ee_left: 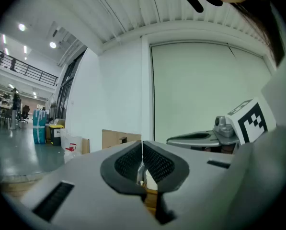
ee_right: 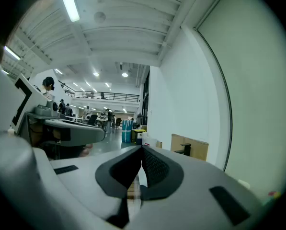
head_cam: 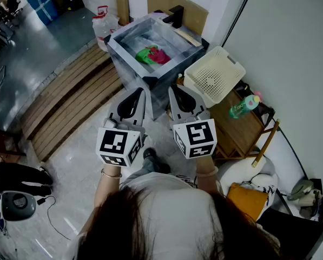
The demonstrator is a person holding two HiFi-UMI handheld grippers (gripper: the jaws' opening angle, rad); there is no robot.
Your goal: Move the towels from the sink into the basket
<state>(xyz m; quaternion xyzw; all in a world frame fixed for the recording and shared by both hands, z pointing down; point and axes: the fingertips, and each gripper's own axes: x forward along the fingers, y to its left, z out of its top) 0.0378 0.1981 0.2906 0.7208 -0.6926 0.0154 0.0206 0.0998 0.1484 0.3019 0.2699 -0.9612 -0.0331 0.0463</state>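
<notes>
So far nothing of the task is done. The towels (head_cam: 153,54), a bunched heap of green and pink-red, lie in the sink (head_cam: 130,64), and the basket (head_cam: 226,64) shows a bare perforated bottom with no cloth in it. All of the lifting and carrying is left. From the 2 colours I judge there are at least 2 towels, though the heap is too small to count.

At the left, the left gripper (head_cam: 135,97) is held level in front of the person, its jaws pressed together on nothing. In the left gripper view the ribbed pads (ee_left: 157,163) meet along 1 thin seam, and no sink or towel shows past them, only wall and ceiling.

The towels lie beyond the tips of both grippers, roughly between their 2 lines of aim and clearly apart from either — no jaw touches cloth or sink.

The right gripper (head_cam: 178,95) sits just beside the left one, also level, with its jaws closed and empty. Its pads (ee_right: 154,166) touch each other in the right gripper view.

Furthest right, the basket rests on the wooden table (head_cam: 242,134), just beside the sink's right corner and ahead-right of the right gripper.
</notes>
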